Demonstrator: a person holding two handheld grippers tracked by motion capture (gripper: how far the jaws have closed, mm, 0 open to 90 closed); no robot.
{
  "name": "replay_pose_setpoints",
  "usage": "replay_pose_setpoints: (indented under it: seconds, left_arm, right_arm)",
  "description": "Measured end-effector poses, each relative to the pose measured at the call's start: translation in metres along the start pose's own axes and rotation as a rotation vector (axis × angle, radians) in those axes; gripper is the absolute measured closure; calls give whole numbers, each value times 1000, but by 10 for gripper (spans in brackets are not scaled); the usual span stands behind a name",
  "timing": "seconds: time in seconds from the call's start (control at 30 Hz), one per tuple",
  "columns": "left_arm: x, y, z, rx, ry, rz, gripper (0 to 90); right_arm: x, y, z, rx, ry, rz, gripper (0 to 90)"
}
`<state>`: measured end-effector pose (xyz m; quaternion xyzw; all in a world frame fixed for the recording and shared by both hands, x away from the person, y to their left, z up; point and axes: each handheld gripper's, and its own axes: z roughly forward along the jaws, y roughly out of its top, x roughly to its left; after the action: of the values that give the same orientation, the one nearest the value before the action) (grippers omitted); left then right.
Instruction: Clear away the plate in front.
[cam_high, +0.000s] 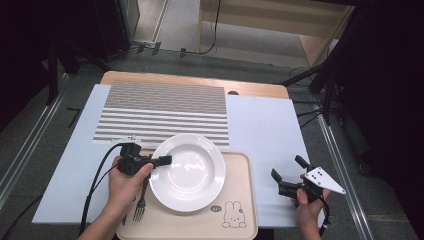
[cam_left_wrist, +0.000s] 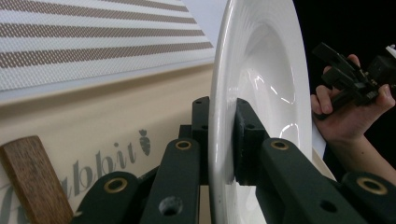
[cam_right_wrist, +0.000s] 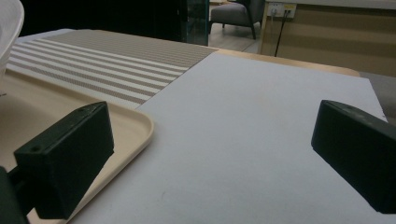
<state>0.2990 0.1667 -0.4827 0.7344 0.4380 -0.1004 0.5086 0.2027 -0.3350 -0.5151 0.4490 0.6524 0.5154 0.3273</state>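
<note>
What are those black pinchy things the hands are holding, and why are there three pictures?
They are grabbing tools. A person holds one in each hand, and each ends in a claw with two black jaws. One picture looks down from above the table. The other two come from small cameras riding on the tools, looking along their jaws.

The left claw is shut on the rim of a white plate; its own camera shows the rim squeezed between the jaws. The right claw is open, holding nothing, over the white board.

The plate is above a beige tray with a rabbit drawing. A fork lies on the tray, and a striped mat lies behind it.
</note>
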Motion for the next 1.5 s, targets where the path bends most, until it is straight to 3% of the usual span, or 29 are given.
replay_pose_setpoints:
  seconds: [0.63, 1.07, 1.2, 1.3, 1.4, 1.5]
  left_arm:
    - [-8, -24, 5, 86, -38, -17, 809]
    - [-4, -23, 10, 155, -34, -49, 811]
    - [-5, -22, 14, 182, 40, -30, 769]
    - [-5, -22, 15, 187, 51, -12, 759]
    - [-9, -21, 17, 203, 127, 32, 731]
    - [-11, -21, 20, 208, 194, 62, 620]
  right_arm:
    - [0, 0, 0, 2, 0, 0, 0]
    - [0, 0, 0, 4, -2, -1, 0]
    - [0, 0, 0, 5, -3, -1, 0]
    - [0, 0, 1, 4, -3, -2, 0]
    - [0, 0, 1, 4, -2, -2, 0]
    - [0, 0, 1, 3, -2, -1, 0]
